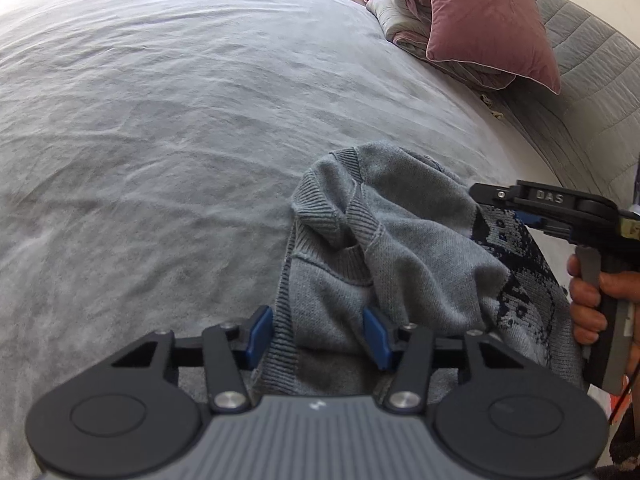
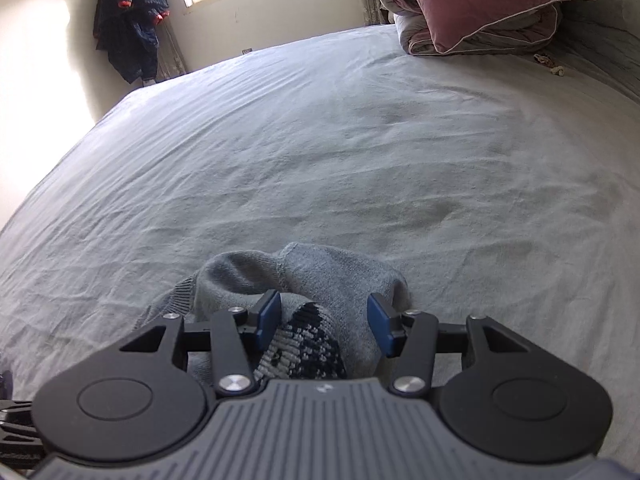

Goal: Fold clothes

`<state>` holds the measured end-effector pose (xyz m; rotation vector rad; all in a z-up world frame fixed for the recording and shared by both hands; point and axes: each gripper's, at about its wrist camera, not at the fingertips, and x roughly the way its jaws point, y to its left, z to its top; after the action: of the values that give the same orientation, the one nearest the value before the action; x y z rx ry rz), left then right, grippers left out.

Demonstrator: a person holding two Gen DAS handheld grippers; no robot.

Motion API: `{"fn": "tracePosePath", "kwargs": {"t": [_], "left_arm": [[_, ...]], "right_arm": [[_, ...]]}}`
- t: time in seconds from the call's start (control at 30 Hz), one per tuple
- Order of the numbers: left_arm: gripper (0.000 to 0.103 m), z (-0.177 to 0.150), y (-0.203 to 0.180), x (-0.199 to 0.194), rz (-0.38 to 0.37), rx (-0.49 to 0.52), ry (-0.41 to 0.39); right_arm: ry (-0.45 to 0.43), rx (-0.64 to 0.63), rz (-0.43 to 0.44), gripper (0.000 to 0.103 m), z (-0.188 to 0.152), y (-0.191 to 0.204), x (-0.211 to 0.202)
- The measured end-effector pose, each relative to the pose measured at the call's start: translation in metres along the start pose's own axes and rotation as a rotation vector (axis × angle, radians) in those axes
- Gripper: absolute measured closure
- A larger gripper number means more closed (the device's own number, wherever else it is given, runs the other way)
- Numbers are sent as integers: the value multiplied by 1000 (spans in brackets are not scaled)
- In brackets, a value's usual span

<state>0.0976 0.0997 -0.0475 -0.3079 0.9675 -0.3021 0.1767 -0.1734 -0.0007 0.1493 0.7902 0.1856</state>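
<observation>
While the grey sweater lies crumpled at 6 o'clock on the bed, I see 0 folds done, and the left gripper and right gripper both stand apart astride loose knit, all folding left.

From the left wrist I lose the sweater under my left claw; its lower part is hidden. My right hand is cut off by the frame edge. From the right wrist, the right claw body covers the sweater's near half, and I can't tell whether the blue pads touch the knit.
</observation>
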Motion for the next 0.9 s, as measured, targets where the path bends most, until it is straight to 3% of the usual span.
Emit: {"fn": "tracePosePath", "kwargs": {"t": [0.23, 0.33, 0.43, 0.6, 0.73, 0.9], "left_arm": [[53, 0, -2, 3, 2, 21, 10], [55, 0, -2, 3, 7, 22, 7], [61, -1, -3, 4, 17, 27, 1], [66, 1, -2, 1, 20, 12, -11], [65, 2, -3, -1, 21, 1, -24], [60, 3, -3, -1, 32, 7, -31]], "right_arm": [[27, -24, -16, 55, -11, 11, 37], [8, -33, -20, 78, -13, 14, 42], [-18, -23, -28, 86, -12, 12, 38], [-103, -17, -91, 89, -6, 10, 22], [-167, 23, -167, 89, 2, -5, 6], [-187, 109, -251, 89, 10, -37, -10]]}}
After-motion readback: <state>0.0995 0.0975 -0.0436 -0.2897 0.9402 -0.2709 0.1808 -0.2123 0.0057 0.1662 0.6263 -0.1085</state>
